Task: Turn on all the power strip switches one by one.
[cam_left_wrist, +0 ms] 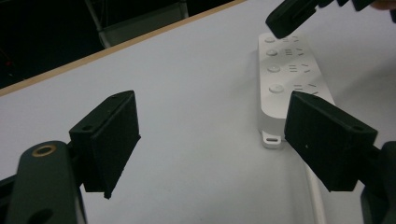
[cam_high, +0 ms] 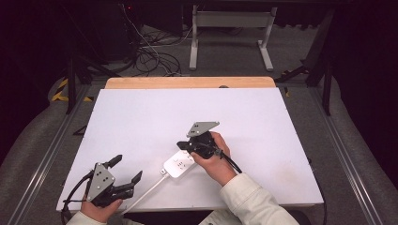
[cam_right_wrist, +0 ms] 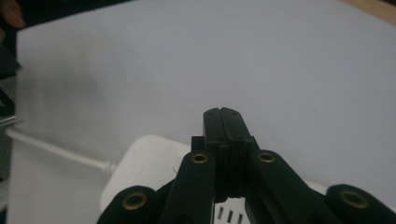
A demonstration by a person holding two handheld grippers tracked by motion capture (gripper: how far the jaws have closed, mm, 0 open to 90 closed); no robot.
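power strip: white power strip [cam_high: 179, 163] lies flat on the white tabletop [cam_high: 263, 122], near the front edge, a little left of the middle; its white cable [cam_high: 141, 194] runs off toward the person's side.
sockets and switches: left gripper view shows a row of round buttons [cam_left_wrist: 273, 68] beside the sockets on its top face.
right gripper: right gripper [cam_high: 182, 144] hovers over the far end of the strip, just above its top face; whether it touches cannot be told. its fingers [cam_right_wrist: 223, 122] are pressed together with nothing between them.
left gripper: left gripper [cam_high: 126, 169] rests near the front left corner of the tabletop, well apart from the strip, its fingers [cam_left_wrist: 114, 140] spread wide and holding nothing.
step in hand: seemingly pressing a switch on the strip with the closed tip of the right gripper, or lining up for it.
next move: it calls for the closed tip to be set square over one button and pushed straight down, gently, so the light strip does not slide or tip; the left gripper could steady the near end by the cable.
risk: a slanted push may skid off the button.
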